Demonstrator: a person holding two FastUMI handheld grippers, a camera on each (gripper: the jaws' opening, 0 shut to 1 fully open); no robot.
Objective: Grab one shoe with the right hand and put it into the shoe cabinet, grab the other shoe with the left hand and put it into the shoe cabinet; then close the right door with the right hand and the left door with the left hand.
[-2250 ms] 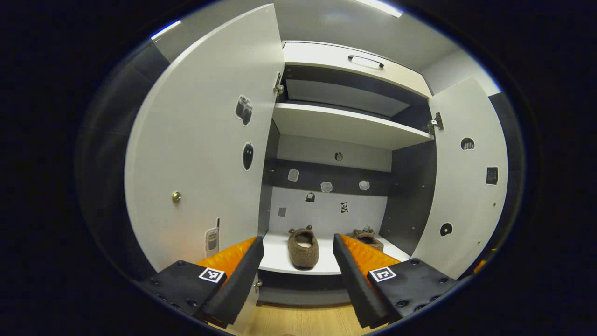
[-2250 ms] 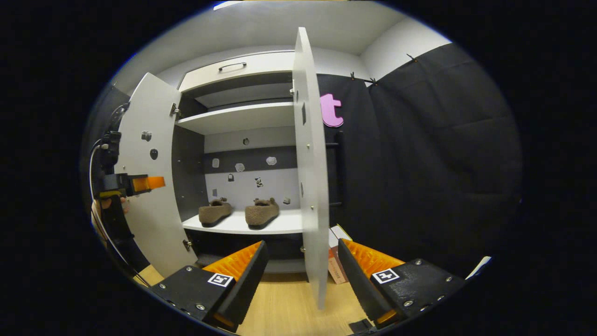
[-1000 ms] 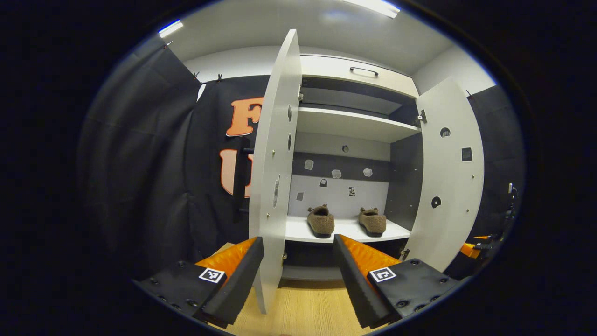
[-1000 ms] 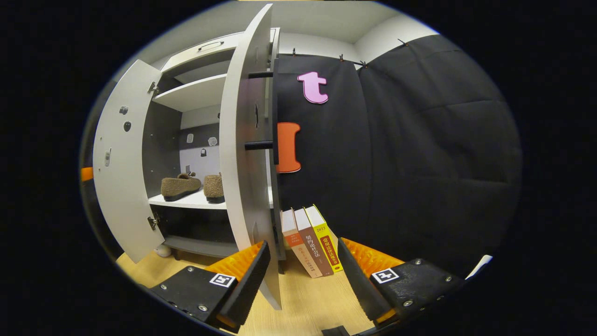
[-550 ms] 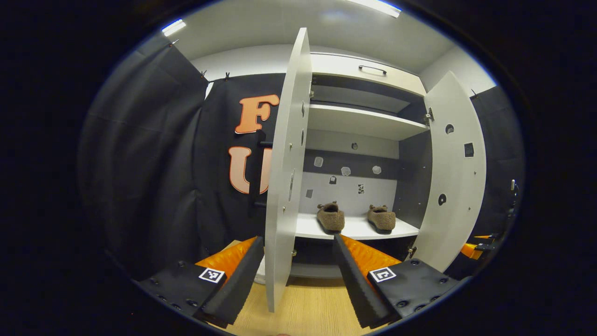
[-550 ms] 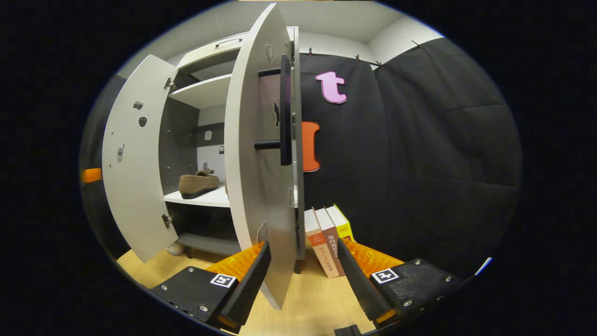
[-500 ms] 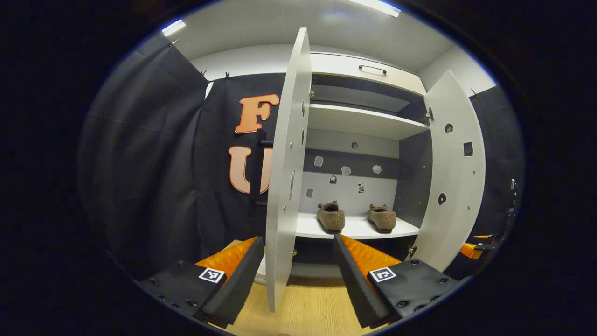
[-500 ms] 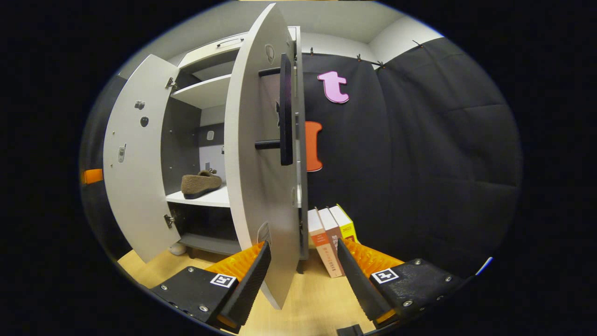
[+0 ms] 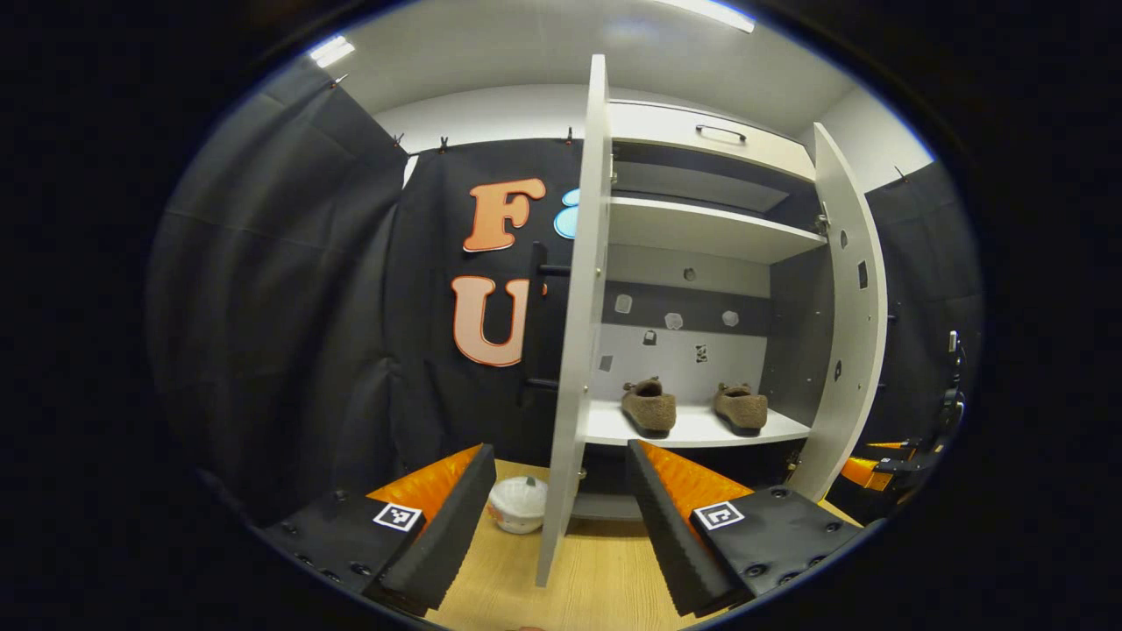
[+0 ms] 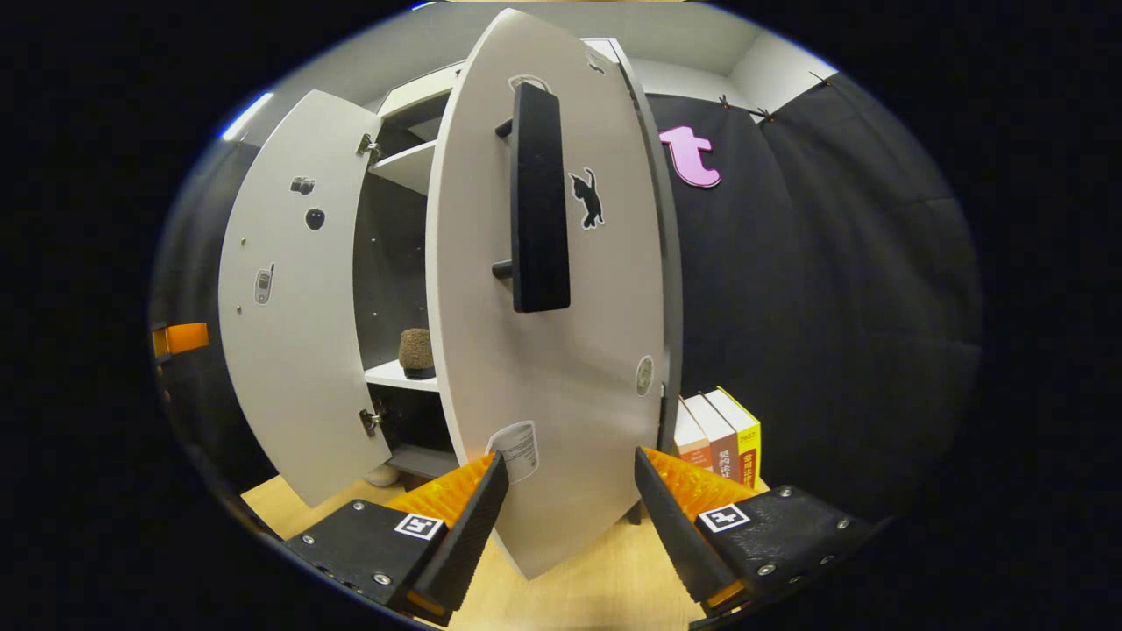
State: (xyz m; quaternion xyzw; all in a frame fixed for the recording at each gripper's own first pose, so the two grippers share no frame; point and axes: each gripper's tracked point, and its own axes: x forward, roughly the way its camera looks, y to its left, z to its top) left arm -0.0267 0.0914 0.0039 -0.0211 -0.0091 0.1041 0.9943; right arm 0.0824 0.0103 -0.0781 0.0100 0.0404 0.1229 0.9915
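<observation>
Two brown fuzzy shoes (image 9: 649,410) (image 9: 741,409) stand side by side on the cabinet's lower shelf (image 9: 692,429). In the left gripper view my left gripper (image 9: 559,456) is open and empty, with the left door (image 9: 578,333) edge-on between its fingers, farther off. The right door (image 9: 846,333) is swung partway in. In the right gripper view my right gripper (image 10: 570,460) is open, close behind the right door's outer face (image 10: 561,368) below its black handle (image 10: 536,197); I cannot tell if it touches. One shoe's heel (image 10: 418,350) peeks past that door.
A white bowl-like object (image 9: 519,504) sits on the wooden floor (image 9: 605,578) by the left door. Several books (image 10: 719,429) lean against the black cloth right of the cabinet. The left door's inner face (image 10: 289,289) stands wide open. An upper shelf (image 9: 701,230) is bare.
The right door has swung inward toward the cabinet, with my right gripper following behind its outer face. It now hides one shoe in the right gripper view. My left gripper has shifted left of the left door.
</observation>
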